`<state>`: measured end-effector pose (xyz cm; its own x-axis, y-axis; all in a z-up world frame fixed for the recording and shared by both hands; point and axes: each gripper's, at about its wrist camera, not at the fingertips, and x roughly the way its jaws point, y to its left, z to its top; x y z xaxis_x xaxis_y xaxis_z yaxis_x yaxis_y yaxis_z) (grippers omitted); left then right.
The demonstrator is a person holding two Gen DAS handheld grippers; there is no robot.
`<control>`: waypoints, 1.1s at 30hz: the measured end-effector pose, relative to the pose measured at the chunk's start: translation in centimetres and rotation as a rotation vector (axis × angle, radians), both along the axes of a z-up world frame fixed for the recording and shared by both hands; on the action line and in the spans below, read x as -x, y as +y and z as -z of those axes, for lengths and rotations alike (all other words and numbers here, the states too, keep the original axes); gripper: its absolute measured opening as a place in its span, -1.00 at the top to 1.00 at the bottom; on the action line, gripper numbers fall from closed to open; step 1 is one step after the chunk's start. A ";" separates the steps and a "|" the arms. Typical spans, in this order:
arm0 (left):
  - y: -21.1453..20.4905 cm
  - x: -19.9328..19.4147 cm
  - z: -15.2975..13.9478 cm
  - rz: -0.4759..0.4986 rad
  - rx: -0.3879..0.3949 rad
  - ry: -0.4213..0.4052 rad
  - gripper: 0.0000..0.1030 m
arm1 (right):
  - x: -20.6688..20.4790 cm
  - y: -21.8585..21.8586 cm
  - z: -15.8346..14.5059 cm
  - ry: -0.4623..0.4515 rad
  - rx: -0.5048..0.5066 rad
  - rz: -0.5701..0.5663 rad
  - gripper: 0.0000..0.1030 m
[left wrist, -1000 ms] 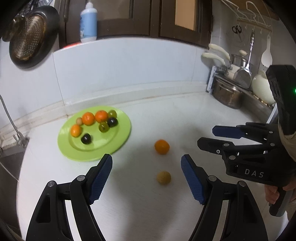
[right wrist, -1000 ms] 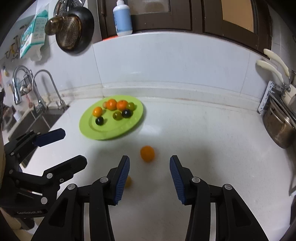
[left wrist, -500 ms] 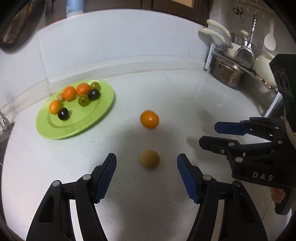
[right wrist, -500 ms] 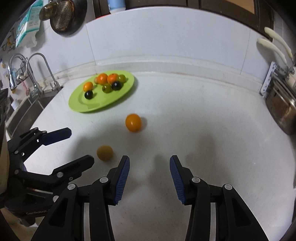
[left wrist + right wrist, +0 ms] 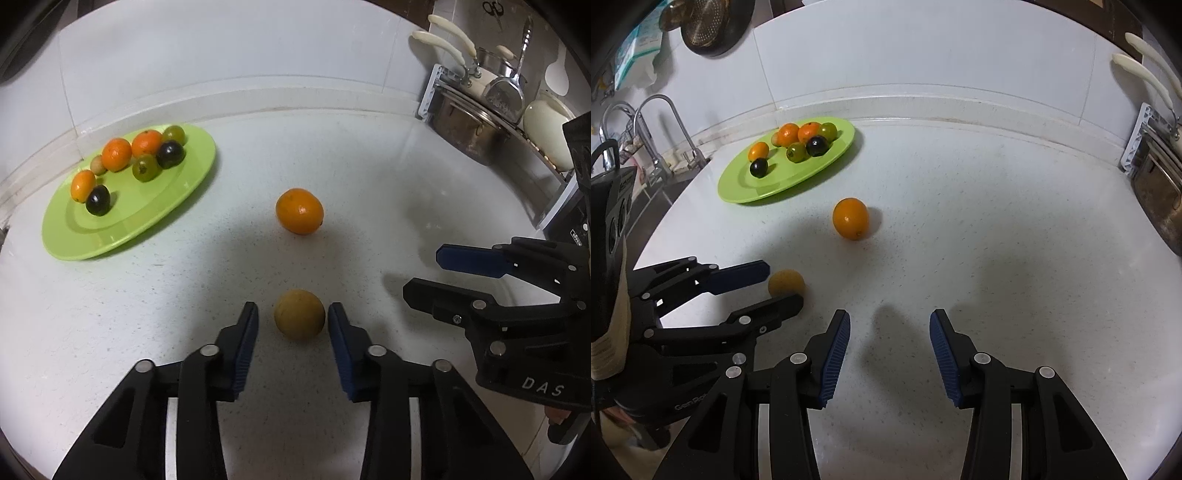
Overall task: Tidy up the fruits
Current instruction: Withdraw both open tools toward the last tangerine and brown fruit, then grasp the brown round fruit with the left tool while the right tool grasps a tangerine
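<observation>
The yellow fruit (image 5: 299, 314) sits on the white desk (image 5: 147, 314), right between the blue pads of the left tool (image 5: 291, 321). That tool is closing on it, but there are still small gaps on both sides. An orange (image 5: 299, 211) lies a little farther back. The green plate (image 5: 122, 221) holds more small fruits. The right tool (image 5: 890, 332) is partly open and holds nothing.

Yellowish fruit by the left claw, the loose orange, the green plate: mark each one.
Yellowish fruit (image 5: 299, 319), left wrist view, middle of its skin.
Loose orange (image 5: 850, 219), right wrist view, centre of its front.
Green plate (image 5: 122, 225), left wrist view, bare near part.
</observation>
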<state>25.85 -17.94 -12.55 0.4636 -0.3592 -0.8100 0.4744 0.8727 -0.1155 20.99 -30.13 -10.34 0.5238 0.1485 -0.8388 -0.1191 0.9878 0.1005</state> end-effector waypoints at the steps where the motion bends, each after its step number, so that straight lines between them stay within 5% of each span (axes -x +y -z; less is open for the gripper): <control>1: 0.1 -0.1 0.0 0.000 0.004 0.007 0.36 | -0.1 0.0 0.1 0.003 -0.004 -0.001 0.11; 9: 0.8 -0.5 -0.4 -0.010 0.035 0.025 0.46 | -0.7 0.3 0.2 0.005 -0.018 -0.009 0.11; 33: 5.3 -3.7 -2.6 -0.121 -0.052 -0.044 0.46 | -7.8 4.3 0.7 -0.010 -0.012 -0.051 0.11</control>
<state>29.52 -12.65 -9.97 0.5364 -0.2568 -0.8039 0.3692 0.9280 -0.0501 28.75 -25.81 -11.06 0.5236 0.1854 -0.8316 -0.1707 0.9791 0.1108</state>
